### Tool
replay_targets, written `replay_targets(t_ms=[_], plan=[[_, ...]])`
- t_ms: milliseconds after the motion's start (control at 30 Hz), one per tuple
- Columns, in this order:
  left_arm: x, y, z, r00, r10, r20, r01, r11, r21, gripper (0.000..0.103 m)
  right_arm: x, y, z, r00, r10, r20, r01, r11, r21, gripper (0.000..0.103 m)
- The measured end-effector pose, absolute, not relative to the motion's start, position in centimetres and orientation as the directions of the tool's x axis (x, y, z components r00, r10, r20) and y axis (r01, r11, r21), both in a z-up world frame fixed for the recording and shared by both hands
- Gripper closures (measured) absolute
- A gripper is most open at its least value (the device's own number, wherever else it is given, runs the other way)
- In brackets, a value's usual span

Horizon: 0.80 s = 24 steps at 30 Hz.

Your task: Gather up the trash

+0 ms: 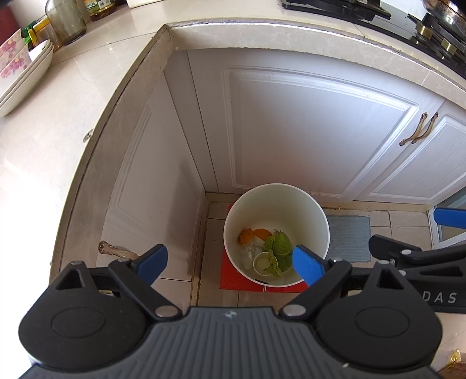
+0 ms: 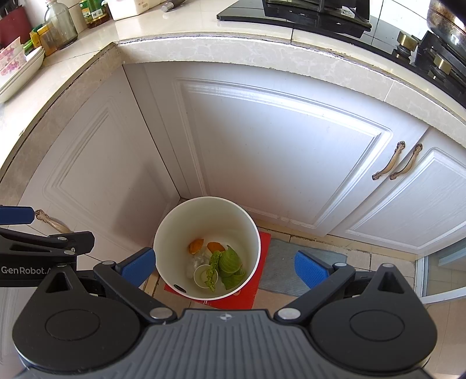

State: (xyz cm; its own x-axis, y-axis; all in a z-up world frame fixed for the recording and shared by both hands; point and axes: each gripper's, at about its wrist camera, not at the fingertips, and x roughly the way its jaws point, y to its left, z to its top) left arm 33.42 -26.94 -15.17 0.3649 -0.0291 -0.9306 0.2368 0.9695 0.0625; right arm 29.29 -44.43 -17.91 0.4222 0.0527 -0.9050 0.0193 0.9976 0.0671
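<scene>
A white round bin (image 1: 276,201) (image 2: 204,212) stands on the floor in the cabinet corner, on a red mat (image 1: 230,277) (image 2: 259,291). Inside it lie green cabbage leaves (image 1: 281,246) (image 2: 230,262), orange peel (image 1: 247,234) (image 2: 195,245), a small white paper cup (image 1: 263,262) (image 2: 202,275) and crumpled white scraps. My left gripper (image 1: 231,263) hangs high above the bin, open, nothing between its blue pads. My right gripper (image 2: 225,268) also hovers above the bin, open and empty. Each gripper shows at the edge of the other's view.
White cabinet doors with brass handles (image 1: 418,129) (image 2: 397,161) meet at the corner behind the bin. A grey floor mat (image 1: 348,234) (image 2: 279,268) lies to its right. On the counter stand stacked plates (image 1: 23,75), a glass jar (image 2: 59,24) and a black stove (image 2: 422,43).
</scene>
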Motion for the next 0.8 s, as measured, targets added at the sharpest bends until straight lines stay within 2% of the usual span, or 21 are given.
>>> replay_targets(t_ms=[800], plan=[[33.32,-26.98,-15.00,0.370,-0.035,-0.928,0.247,0.967,0.062,0.010,29.46,-44.84,-17.66,0.427,0.053,-0.903,0.018,0.998,0.067,0.000]])
